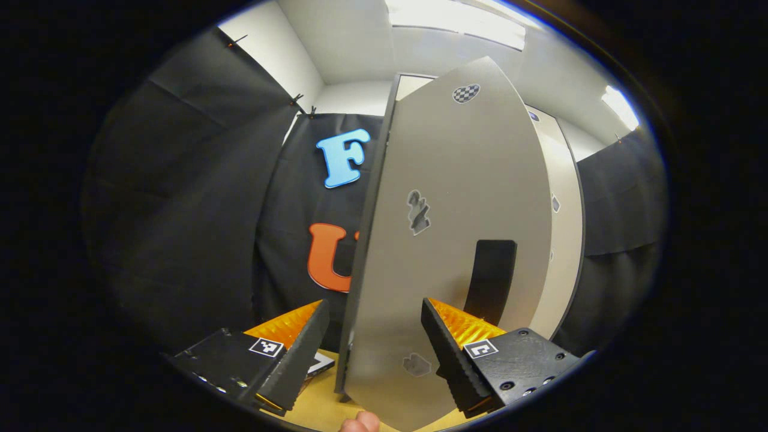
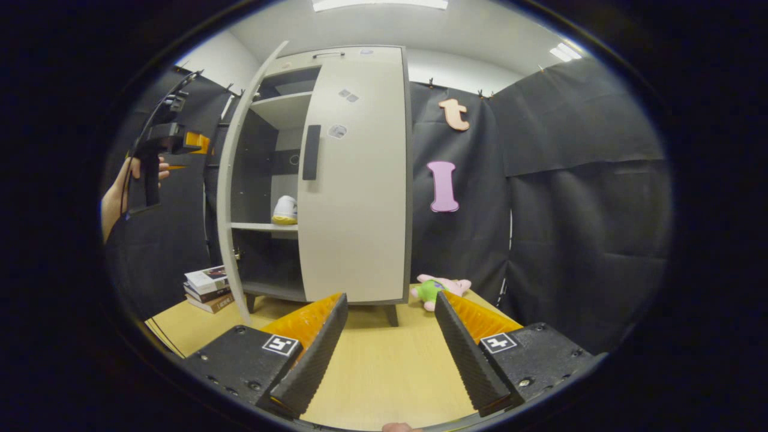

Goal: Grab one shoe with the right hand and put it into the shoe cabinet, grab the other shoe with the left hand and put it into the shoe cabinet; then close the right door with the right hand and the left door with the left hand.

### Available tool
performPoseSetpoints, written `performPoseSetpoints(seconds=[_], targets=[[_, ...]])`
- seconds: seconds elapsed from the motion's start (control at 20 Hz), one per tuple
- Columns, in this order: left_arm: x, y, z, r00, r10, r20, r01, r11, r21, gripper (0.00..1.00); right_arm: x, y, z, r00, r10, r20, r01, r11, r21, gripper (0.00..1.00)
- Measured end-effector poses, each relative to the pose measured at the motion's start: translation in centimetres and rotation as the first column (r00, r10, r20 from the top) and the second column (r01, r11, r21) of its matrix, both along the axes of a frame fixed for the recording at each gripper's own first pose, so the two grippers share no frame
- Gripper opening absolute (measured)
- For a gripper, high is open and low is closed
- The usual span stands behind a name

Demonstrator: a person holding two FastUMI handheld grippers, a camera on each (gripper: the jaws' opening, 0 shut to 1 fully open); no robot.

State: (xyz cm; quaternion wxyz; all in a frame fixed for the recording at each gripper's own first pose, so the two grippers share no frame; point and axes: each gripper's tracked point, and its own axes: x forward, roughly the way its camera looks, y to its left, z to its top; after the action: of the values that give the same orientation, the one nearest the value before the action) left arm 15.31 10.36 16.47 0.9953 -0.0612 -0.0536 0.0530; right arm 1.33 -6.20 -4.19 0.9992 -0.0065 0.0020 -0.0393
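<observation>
The pale shoe cabinet (image 2: 336,66) stands on the wooden table, its right door (image 2: 360,198) shut and its left door (image 2: 237,180) swung open. One white shoe with a yellow sole (image 2: 285,210) rests on the middle shelf. In the left gripper view the left door (image 1: 456,198) with its black handle (image 1: 492,276) is very close; my left gripper (image 1: 375,342) is open, and the door's free edge runs between its fingers. In the right gripper view a hand holds the left gripper (image 2: 162,144) beside that door. My right gripper (image 2: 390,336) hangs open over the table, holding nothing.
A stack of books (image 2: 207,288) lies on the table (image 2: 384,372) left of the cabinet's foot. A pink and green plush toy (image 2: 441,287) lies at its right rear corner. Black cloth walls close in the booth on all sides.
</observation>
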Motion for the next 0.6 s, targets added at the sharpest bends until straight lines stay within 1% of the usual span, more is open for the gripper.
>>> performPoseSetpoints(seconds=[0.15,0.3,0.6], targets=[[1.4,-1.0,0.3,1.000,0.010,0.001,-0.010,0.999,0.036,0.94,-0.4,-1.3,-0.1,1.000,-0.030,-0.001,0.030,0.999,0.013,0.95],[1.1,-1.5,0.5,1.000,0.018,0.013,-0.019,0.998,0.060,0.94,-0.6,-2.2,0.1,0.999,-0.052,0.006,0.052,0.998,0.028,0.95],[-0.2,-2.3,0.6,1.000,0.010,0.023,-0.011,0.997,0.081,0.94,-0.8,-2.5,0.2,0.999,-0.050,0.010,0.049,0.998,0.028,0.95]])
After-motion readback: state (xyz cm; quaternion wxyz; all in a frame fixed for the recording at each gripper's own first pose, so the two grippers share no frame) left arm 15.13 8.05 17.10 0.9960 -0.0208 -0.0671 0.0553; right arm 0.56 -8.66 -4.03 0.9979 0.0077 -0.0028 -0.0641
